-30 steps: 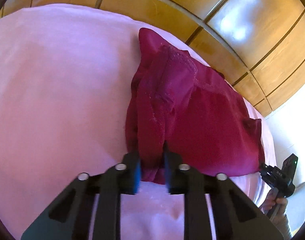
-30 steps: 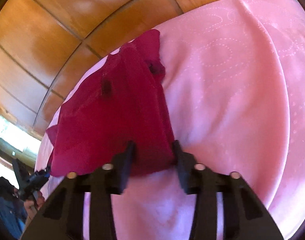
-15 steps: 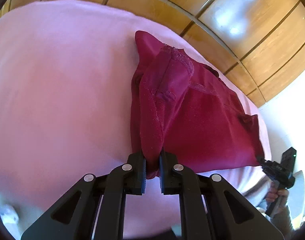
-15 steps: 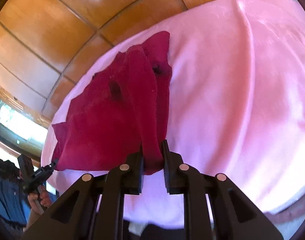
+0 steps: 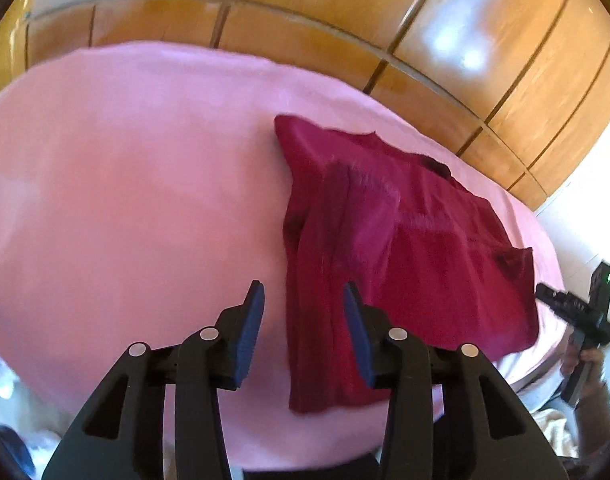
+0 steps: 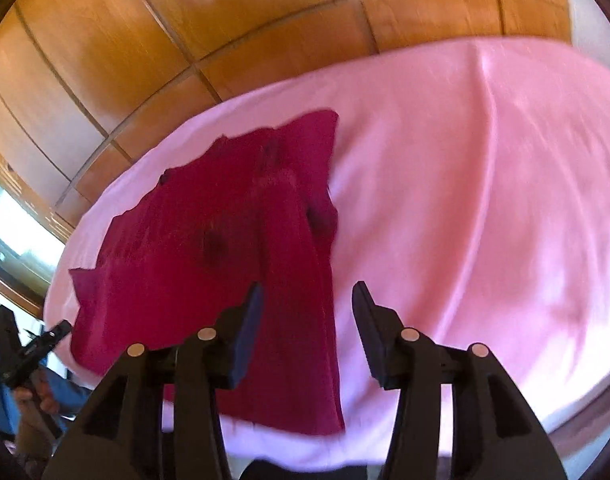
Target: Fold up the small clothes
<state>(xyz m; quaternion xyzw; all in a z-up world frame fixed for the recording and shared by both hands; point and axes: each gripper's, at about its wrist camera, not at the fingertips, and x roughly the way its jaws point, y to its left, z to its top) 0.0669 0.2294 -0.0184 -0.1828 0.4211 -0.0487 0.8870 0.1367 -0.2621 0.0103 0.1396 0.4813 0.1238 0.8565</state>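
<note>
a home bedroom: pink bed cover [image 5: 125,200], wooden wardrobe doors [image 5: 345,20].

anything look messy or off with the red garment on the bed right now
Slightly. The red garment lies on the pink sheet with one side folded over, but the folded strip is rumpled and runs askew. Both grippers, left and right, are open above it.

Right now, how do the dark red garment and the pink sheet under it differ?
The dark red garment is small, rumpled and partly folded over itself; the pink sheet is broad and mostly smooth. The garment is deep crimson, the sheet pale. Both are soft fabric lying flat, and neither open gripper holds them.
</note>
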